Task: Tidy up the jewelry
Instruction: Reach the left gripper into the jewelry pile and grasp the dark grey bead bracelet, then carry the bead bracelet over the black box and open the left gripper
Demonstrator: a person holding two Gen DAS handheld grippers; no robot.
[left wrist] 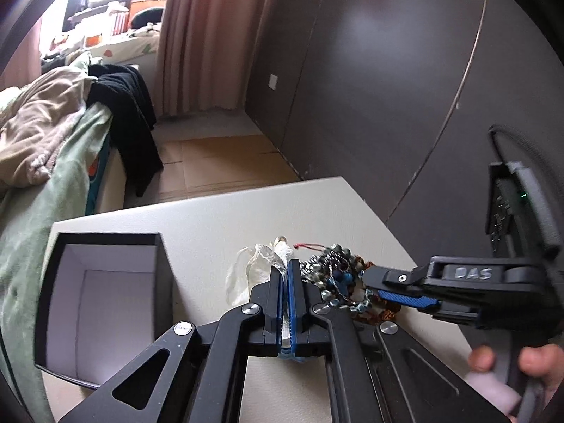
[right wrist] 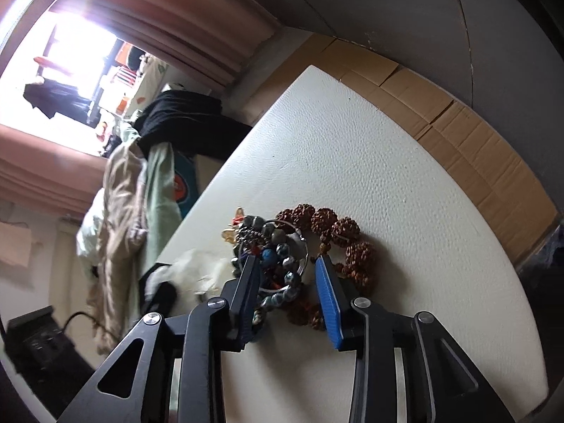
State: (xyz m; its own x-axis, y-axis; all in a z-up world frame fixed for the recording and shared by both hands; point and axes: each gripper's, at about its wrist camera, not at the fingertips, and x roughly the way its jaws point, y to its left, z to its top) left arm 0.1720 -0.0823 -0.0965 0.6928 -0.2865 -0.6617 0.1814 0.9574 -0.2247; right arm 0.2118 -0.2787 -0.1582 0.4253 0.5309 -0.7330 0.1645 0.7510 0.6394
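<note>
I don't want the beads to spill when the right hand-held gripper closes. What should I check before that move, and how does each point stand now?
1. Right hand-held gripper open over the pile: ok.
2. Dark bead bracelet between its fingers: ok.
3. Brown seed bracelet outside the grasp: not ok, it lies under the right finger.
4. Left hand-held gripper shut on the plastic bag: ok.
5. Box open to receive jewelry: ok.
6. Bracelets free of tangles: cannot tell.
</note>
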